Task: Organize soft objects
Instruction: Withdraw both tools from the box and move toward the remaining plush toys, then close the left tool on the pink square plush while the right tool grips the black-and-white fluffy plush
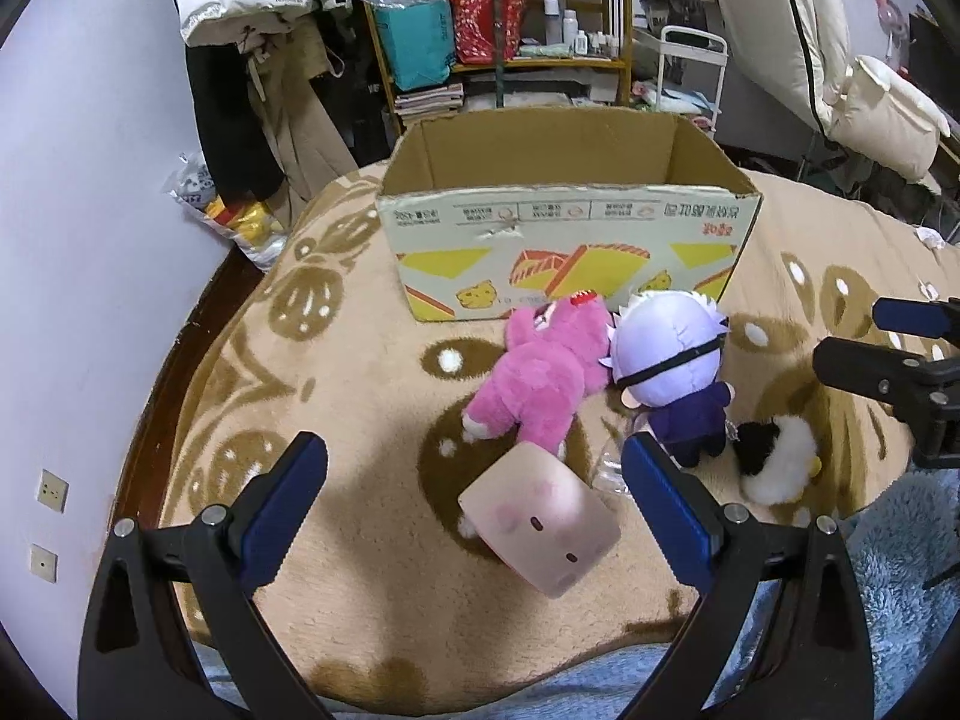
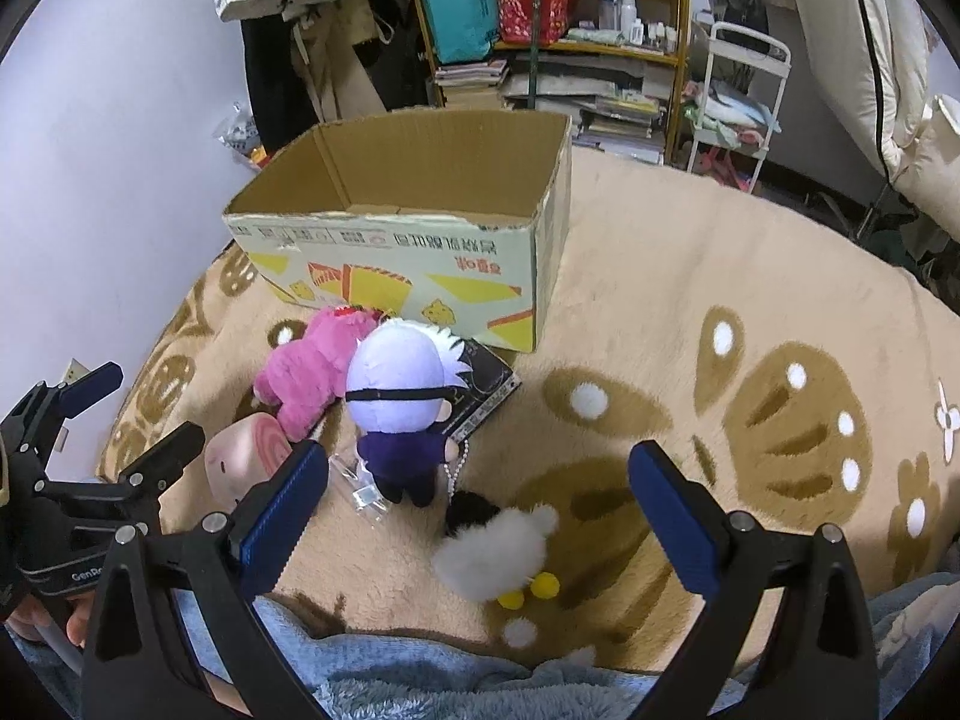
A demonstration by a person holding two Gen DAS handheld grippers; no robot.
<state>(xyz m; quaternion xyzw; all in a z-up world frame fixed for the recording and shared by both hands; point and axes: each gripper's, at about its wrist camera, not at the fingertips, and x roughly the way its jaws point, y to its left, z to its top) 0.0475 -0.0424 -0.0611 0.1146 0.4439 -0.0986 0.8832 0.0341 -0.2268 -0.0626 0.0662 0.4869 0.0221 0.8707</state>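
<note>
- Soft toys sit in a cluster on a beige patterned blanket, just in front of an open cardboard box; box interior looks empty as far as visible.
- Left wrist view: pink plush lies on its side, head touching the box front; doll with pale lilac hair and black eye band right beside it, touching it.
- Pink square plush lies nearer the camera, between the fingers of the left gripper, which is spread wide, holding nothing.
- Black-and-white fluffy toy to the right of the doll; other gripper enters at right edge.
- Right wrist view: right gripper spread wide, nothing held, hovering over the fluffy toy with yellow pom-pom feet.
- Doll stands upright, a dark flat packet behind it by the box.
- Pink plush left of the doll; square plush near the left gripper, fingers apart.
- Blue fuzzy fabric at bottom edge; cluttered shelf behind.
</note>
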